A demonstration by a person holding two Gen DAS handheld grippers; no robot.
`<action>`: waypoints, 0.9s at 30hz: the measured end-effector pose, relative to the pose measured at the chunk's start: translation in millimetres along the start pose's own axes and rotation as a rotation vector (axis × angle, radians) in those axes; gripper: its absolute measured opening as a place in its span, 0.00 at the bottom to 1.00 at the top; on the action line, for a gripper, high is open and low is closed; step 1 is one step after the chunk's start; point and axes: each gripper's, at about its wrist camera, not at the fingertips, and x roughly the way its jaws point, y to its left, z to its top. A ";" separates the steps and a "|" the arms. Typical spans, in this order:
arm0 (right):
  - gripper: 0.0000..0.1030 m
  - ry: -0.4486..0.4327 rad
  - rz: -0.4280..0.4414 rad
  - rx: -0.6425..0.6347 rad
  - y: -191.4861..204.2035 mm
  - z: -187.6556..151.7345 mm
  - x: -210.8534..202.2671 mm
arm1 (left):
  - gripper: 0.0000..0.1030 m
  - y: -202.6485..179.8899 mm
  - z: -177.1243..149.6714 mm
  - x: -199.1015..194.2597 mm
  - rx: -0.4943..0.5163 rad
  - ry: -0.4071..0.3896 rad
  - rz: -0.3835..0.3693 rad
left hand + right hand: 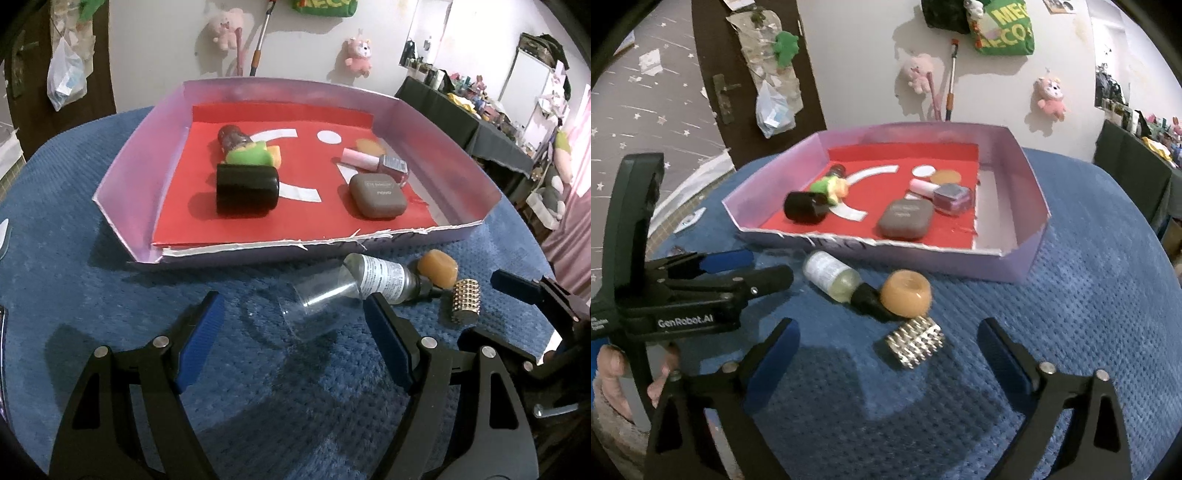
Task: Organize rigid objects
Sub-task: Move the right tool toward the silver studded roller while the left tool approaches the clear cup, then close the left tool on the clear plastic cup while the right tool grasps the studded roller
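Note:
A lilac tray [476, 173] [1030, 177] with a red floor holds a black cylinder [246, 189] [805, 206], a green and yellow toy [251, 155], a grey case [376, 195] [905, 218] and a pink nail polish bottle [376, 164] [951, 195]. On the blue cloth in front lie a clear cup [317, 299], a labelled bottle [388, 281] [836, 278], an orange block [437, 267] [905, 293] and a studded gold cylinder [466, 301] [916, 341]. My left gripper [293, 317] is open around the clear cup. My right gripper [886, 349] is open just before the gold cylinder.
The blue cloth [74, 258] covers a round table. Plush toys [356, 55] and a bag hang on the wall behind. A dark table with clutter [480, 110] stands at the right. The left gripper's body [683, 295] shows in the right wrist view.

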 end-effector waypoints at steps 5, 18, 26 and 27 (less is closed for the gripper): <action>0.83 0.025 -0.008 0.029 -9.7 -4.8 9.3 | 0.75 1.1 -1.4 6.1 -0.014 0.013 -0.006; 0.45 0.048 -0.007 0.028 -5.8 -5.6 20.6 | 0.65 2.0 0.9 10.8 -0.031 0.000 -0.033; 0.40 0.046 0.010 0.045 -5.3 -4.1 17.9 | 0.43 -4.2 -1.5 7.1 0.008 0.000 -0.046; 0.40 0.044 0.012 0.043 -3.9 -3.6 16.8 | 0.42 -3.8 -1.6 6.5 0.007 0.000 -0.048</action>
